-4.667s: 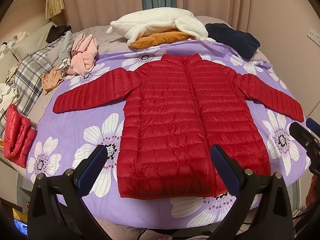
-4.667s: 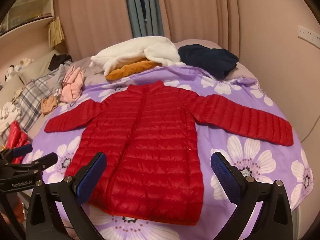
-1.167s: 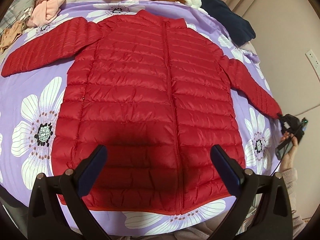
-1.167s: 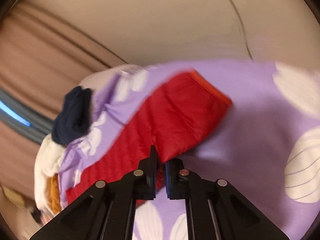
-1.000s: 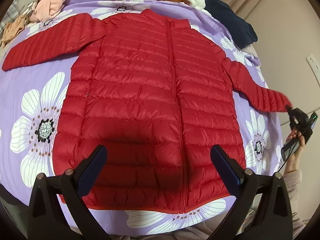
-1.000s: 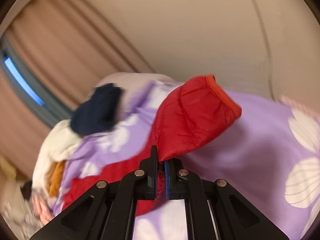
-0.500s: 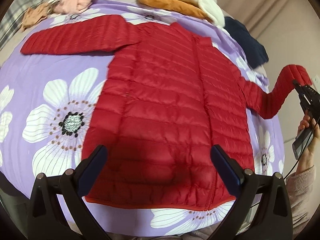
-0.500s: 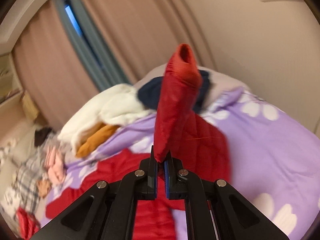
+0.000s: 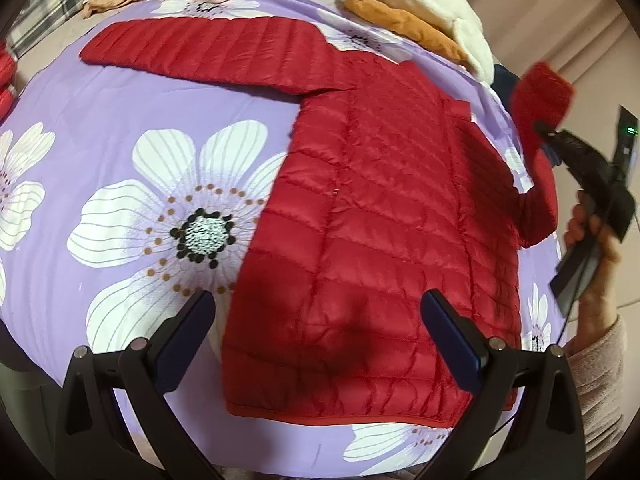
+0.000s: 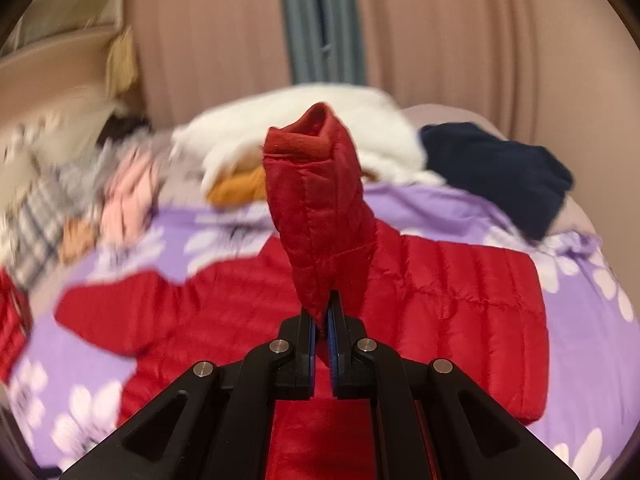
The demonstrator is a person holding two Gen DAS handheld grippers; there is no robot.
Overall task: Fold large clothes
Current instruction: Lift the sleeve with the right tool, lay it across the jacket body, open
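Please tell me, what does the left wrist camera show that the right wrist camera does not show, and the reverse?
Only the left wrist view shows the open left gripper hovering above the hem of the red jacket, the person's right hand, and the jacket's other sleeve lying flat on the purple flowered sheet.

Only the right wrist view shows the right gripper from close up, shut on the raised sleeve, with its cuff pointing up, and the curtains behind.

Both show the jacket, the sheet, the raised sleeve, the right gripper, and the white and orange clothes at the far side.
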